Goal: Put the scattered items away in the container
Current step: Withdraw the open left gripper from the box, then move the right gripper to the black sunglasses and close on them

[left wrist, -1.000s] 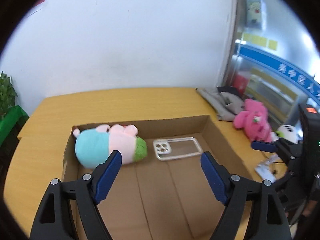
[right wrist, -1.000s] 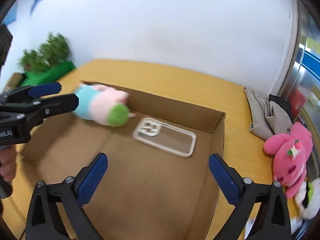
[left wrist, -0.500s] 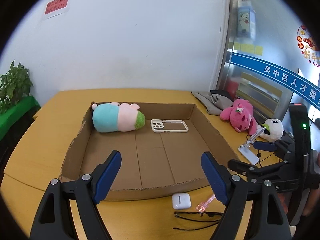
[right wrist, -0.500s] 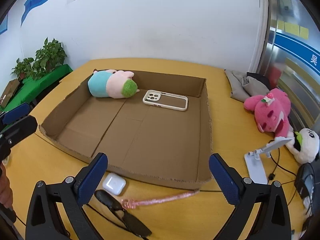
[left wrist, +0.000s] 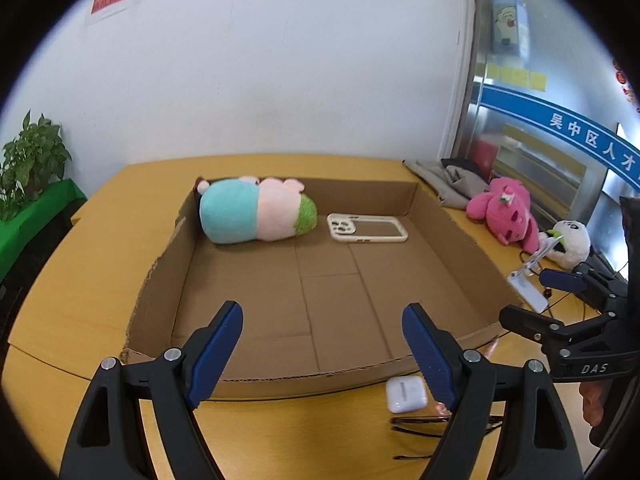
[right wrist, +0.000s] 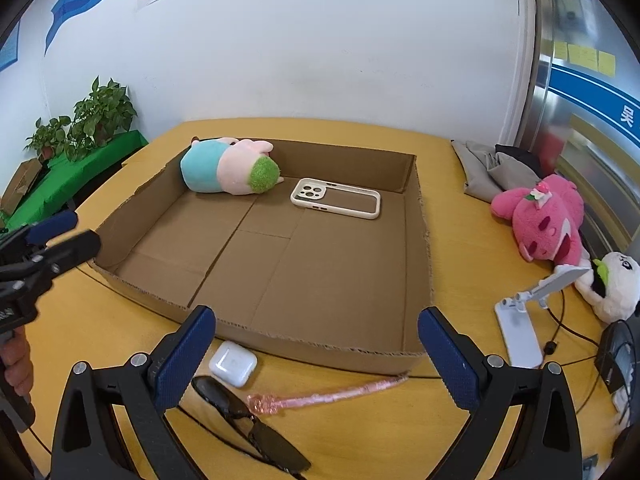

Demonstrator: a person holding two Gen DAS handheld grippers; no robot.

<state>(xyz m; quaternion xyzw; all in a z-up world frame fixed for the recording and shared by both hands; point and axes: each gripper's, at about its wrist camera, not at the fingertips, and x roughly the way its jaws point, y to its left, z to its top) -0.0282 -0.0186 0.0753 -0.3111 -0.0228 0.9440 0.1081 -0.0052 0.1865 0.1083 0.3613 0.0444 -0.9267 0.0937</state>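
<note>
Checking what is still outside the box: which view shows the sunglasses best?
The right wrist view: the sunglasses lie whole between its open fingers, beside the earbud case. The left wrist view shows only thin frame parts behind its finger.

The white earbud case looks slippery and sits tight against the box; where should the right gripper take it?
Grip the earbud case across its two flatter side faces, coming from above, probably: it lies flat, with the cardboard box wall right behind it and sunglasses in front. The right gripper is open.
</note>
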